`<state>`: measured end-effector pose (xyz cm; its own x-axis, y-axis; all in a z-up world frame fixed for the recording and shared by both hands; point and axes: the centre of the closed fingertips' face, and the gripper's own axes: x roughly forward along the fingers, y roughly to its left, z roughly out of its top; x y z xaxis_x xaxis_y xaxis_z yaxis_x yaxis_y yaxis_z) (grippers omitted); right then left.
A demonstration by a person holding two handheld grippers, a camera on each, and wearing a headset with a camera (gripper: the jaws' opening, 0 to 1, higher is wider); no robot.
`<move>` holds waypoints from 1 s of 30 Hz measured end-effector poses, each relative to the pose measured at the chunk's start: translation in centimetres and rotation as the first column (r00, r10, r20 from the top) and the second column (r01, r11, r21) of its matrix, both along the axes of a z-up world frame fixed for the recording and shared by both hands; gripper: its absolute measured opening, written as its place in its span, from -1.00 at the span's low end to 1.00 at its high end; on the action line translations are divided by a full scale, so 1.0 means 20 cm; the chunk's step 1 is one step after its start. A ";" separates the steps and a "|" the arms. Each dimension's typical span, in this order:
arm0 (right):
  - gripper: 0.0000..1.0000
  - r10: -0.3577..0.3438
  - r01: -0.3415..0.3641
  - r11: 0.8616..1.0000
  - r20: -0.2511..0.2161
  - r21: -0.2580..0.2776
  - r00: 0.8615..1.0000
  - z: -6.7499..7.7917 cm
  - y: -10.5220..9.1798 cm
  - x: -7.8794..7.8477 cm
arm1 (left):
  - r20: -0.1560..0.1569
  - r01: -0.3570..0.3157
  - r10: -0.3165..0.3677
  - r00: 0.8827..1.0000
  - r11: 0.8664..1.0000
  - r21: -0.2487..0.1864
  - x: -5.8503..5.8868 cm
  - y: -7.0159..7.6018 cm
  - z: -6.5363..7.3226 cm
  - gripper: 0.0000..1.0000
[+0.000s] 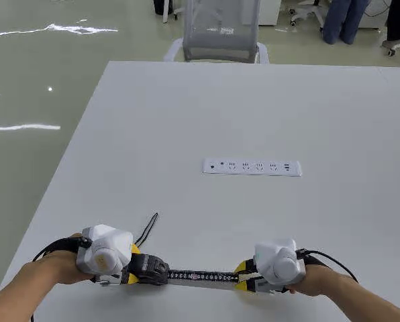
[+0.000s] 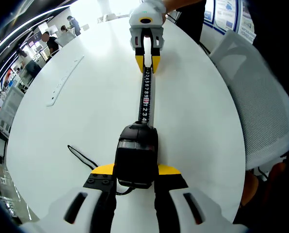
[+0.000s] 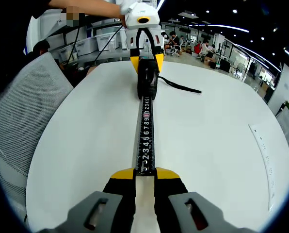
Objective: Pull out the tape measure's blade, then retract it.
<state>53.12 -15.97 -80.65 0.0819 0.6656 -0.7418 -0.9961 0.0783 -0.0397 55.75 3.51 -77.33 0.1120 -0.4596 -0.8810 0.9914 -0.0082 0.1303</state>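
Clamped tape measure case [image 1: 150, 270] in left gripper [image 1: 134, 269], lower left, as anchor; pinched blade [image 1: 203, 276] in right gripper [image 1: 244, 277] for pulling.

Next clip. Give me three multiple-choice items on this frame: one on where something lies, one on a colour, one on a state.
1. Where does the power strip lie?
A. on the table
B. on the floor
C. on a chair

2. What colour is the tape measure case?
A. red
B. black
C. white

3. The blade is:
A. fully retracted
B. pulled out part way
C. hanging off the edge

Answers:
1. A: it lies flat on the white tabletop.
2. B: the case gripped by the left gripper is black.
3. B: the numbered blade runs from the case to the right gripper, which pinches its end.
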 end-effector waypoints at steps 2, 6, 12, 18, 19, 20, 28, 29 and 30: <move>-0.76 -0.001 0.001 1.000 0.000 -0.001 1.000 0.00 -0.01 0.00 | 0.000 0.000 0.000 1.000 1.000 0.000 0.00 0.00 0.00 -0.49; -0.76 -0.003 0.003 1.000 0.000 -0.004 1.000 0.00 -0.01 0.00 | 0.000 0.001 -0.001 1.000 1.000 0.000 0.00 0.00 0.00 -0.49; -0.77 -0.009 0.009 1.000 0.005 -0.011 1.000 0.00 -0.03 0.01 | 0.000 0.001 -0.001 1.000 1.000 0.000 0.00 -0.01 0.00 -0.49; -0.77 -0.008 0.008 1.000 0.004 -0.015 1.000 0.00 -0.05 0.00 | 0.000 0.003 -0.003 1.000 1.000 0.002 0.00 -0.01 0.00 -0.49; -0.77 -0.008 0.008 1.000 0.004 -0.016 1.000 0.00 -0.05 0.00 | -0.001 0.002 -0.002 1.000 1.000 0.002 0.00 -0.01 0.00 -0.49; -0.77 -0.009 0.009 1.000 0.004 -0.016 1.000 0.00 -0.05 0.00 | 0.000 0.002 -0.002 1.000 1.000 0.002 0.00 -0.01 -0.01 -0.49; -0.77 -0.010 0.010 1.000 0.004 -0.019 1.000 0.00 -0.07 0.00 | 0.000 0.005 -0.005 1.000 1.000 0.004 0.00 -0.01 0.00 -0.49; -0.77 -0.009 0.009 1.000 0.004 -0.020 1.000 0.00 -0.07 -0.01 | 0.000 0.006 -0.006 1.000 1.000 0.005 0.00 -0.01 0.00 -0.49; -0.77 -0.009 0.009 1.000 0.003 -0.020 1.000 0.00 -0.07 -0.01 | 0.000 0.006 -0.006 1.000 1.000 0.005 0.00 -0.01 0.00 -0.49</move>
<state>52.98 -17.47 -80.61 0.0903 0.6496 -0.7549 -0.9952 0.0867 -0.0445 55.79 3.37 -77.42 0.1095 -0.4556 -0.8834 0.9913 -0.0149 0.1306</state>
